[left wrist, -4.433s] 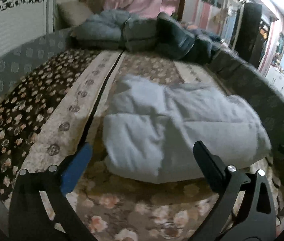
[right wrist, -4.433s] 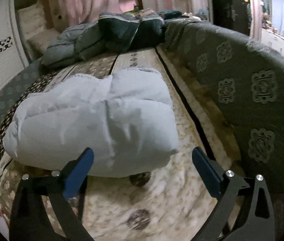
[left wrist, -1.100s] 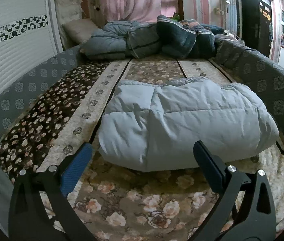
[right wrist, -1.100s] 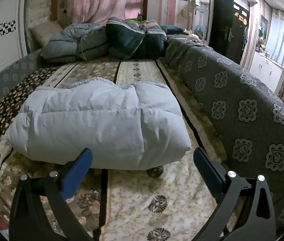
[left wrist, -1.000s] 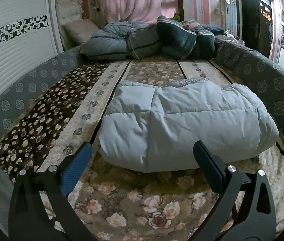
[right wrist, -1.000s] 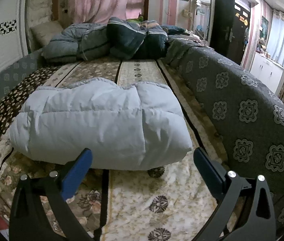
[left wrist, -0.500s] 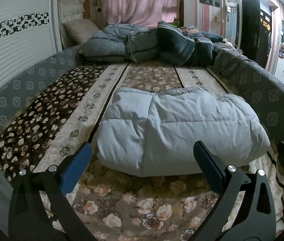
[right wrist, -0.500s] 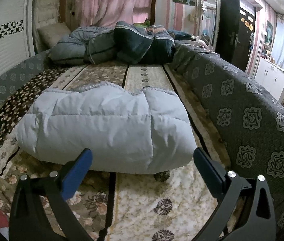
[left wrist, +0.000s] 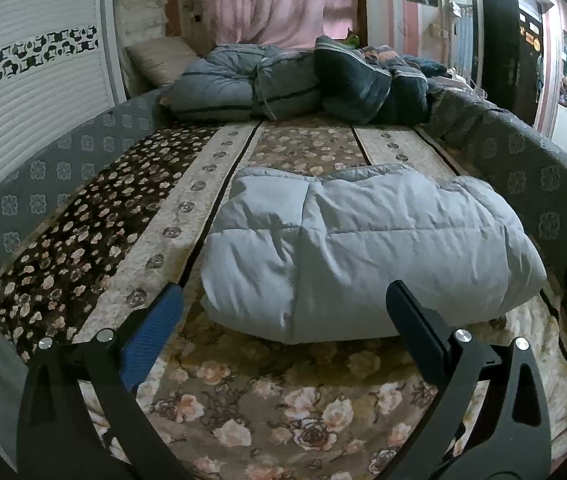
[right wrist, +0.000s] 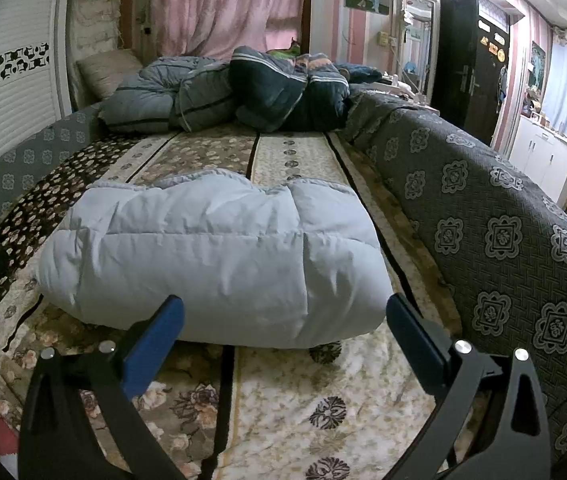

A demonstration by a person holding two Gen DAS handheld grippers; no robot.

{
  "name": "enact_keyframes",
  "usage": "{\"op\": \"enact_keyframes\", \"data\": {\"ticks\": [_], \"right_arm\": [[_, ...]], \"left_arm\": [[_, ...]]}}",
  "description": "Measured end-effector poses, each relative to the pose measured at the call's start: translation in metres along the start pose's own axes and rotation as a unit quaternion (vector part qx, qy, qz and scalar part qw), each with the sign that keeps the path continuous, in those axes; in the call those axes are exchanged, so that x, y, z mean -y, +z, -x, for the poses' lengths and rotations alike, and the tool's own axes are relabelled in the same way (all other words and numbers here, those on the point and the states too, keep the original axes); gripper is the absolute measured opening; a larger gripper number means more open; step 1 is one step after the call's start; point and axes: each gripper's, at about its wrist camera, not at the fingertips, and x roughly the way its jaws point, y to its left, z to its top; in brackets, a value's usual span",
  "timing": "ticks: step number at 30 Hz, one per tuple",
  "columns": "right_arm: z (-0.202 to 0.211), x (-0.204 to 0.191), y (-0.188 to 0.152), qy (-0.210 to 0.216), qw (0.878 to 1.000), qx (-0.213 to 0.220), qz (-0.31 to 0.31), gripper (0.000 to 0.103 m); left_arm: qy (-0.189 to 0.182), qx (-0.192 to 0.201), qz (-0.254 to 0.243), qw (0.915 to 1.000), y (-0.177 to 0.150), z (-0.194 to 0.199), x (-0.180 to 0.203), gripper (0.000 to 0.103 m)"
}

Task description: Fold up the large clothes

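A pale blue padded garment [left wrist: 363,248] lies folded into a thick bundle on the floral bed cover, in the middle of both views; it also shows in the right wrist view [right wrist: 219,256]. My left gripper [left wrist: 283,312] is open and empty, held back from the bundle's near left edge. My right gripper [right wrist: 283,320] is open and empty, held back from the bundle's near right edge. Neither gripper touches the garment.
The floral bed cover [left wrist: 267,400] spreads around the bundle. Rolled grey and dark quilts [left wrist: 295,80] are piled at the far end. A grey patterned padded side [right wrist: 503,232] runs along the right. A white slatted wardrobe [left wrist: 31,92] stands on the left.
Both grippers have drawn back and risen slightly from the folded bundle, so it looks smaller and farther. The bundle itself has stayed in place.
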Motion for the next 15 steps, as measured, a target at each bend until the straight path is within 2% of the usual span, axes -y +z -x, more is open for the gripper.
{"op": "enact_keyframes", "data": {"ticks": [15], "right_arm": [[0.001, -0.0009, 0.0001, 0.002, 1.0, 0.001, -0.001, 0.101]], "left_arm": [[0.004, 0.003, -0.014, 0.9999, -0.0019, 0.0031, 0.0076, 0.1]]}}
